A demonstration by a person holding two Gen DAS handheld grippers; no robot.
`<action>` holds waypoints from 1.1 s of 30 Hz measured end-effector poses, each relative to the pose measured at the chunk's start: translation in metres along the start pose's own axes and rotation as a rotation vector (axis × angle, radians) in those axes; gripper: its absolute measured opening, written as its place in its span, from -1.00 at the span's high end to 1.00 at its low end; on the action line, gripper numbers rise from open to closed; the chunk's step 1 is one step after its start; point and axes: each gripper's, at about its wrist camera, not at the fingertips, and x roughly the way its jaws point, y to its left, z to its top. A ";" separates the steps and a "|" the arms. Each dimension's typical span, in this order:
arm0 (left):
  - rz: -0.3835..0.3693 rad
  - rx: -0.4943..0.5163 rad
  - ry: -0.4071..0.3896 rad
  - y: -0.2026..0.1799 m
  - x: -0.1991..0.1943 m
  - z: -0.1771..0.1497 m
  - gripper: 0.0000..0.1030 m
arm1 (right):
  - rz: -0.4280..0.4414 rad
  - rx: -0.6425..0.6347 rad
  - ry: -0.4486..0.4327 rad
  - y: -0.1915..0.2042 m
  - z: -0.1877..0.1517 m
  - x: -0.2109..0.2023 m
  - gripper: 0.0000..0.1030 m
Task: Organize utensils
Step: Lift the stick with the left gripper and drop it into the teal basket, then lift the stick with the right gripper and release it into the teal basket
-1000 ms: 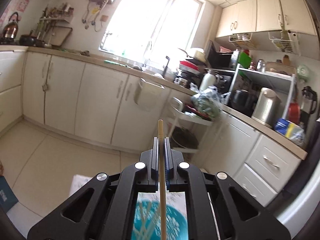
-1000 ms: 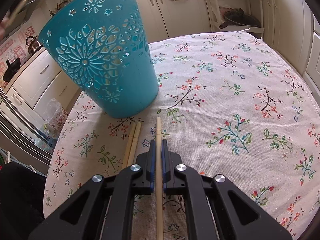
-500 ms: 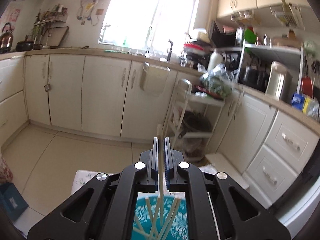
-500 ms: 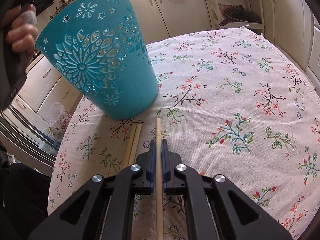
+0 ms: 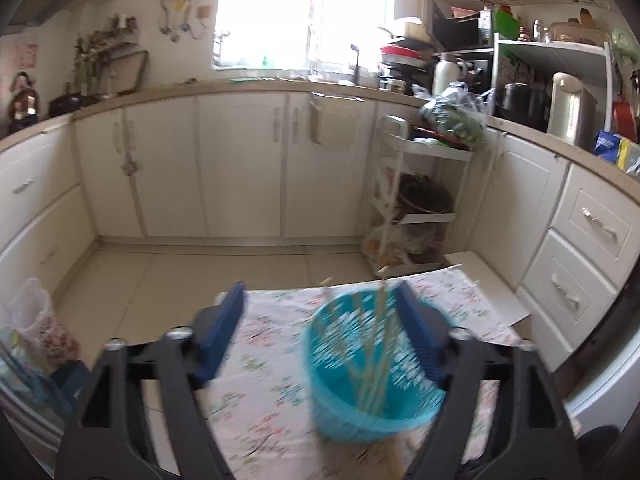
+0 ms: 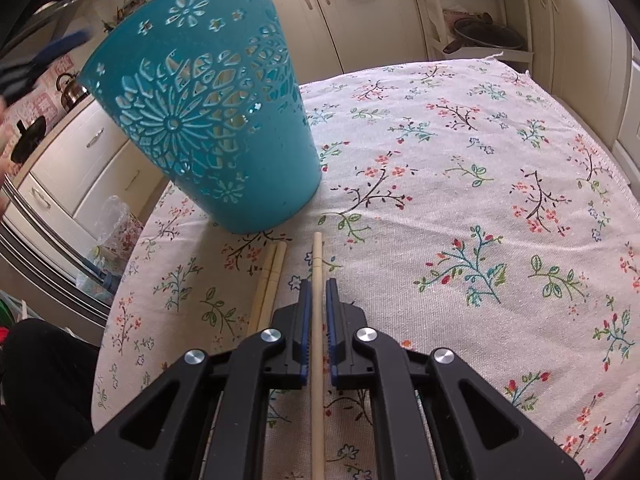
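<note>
Left tongs (image 5: 320, 340) just sprang wide open, chopstick dropped into the teal basket (image 5: 372, 368) at about 4 o'clock, looks like (blurry). Right tongs (image 6: 316, 312) clamp another chopstick (image 6: 317, 264) on the table (image 6: 480, 200), next up.

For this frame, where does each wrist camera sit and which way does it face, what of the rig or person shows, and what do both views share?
Left wrist: raised above the table, looking down and out across the kitchen; its own left gripper stands open over the teal basket, which holds chopsticks.
Right wrist: low over the floral tablecloth, looking along it towards the cabinets; its right gripper is shut on a chopstick, with two loose chopsticks beside it.
Shared: the teal basket, tablecloth and kitchen cabinets.
</note>
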 end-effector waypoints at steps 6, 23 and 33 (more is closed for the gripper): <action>0.127 0.003 0.025 0.028 -0.015 -0.045 -0.82 | -0.011 0.001 -0.008 0.002 -0.003 -0.002 0.89; 0.181 -0.015 0.122 0.049 0.007 -0.093 -0.85 | 0.239 0.160 -0.308 -0.021 0.028 -0.102 0.89; 0.172 -0.046 0.150 0.054 0.015 -0.094 -0.85 | 0.280 0.093 -0.425 0.001 0.079 -0.147 0.90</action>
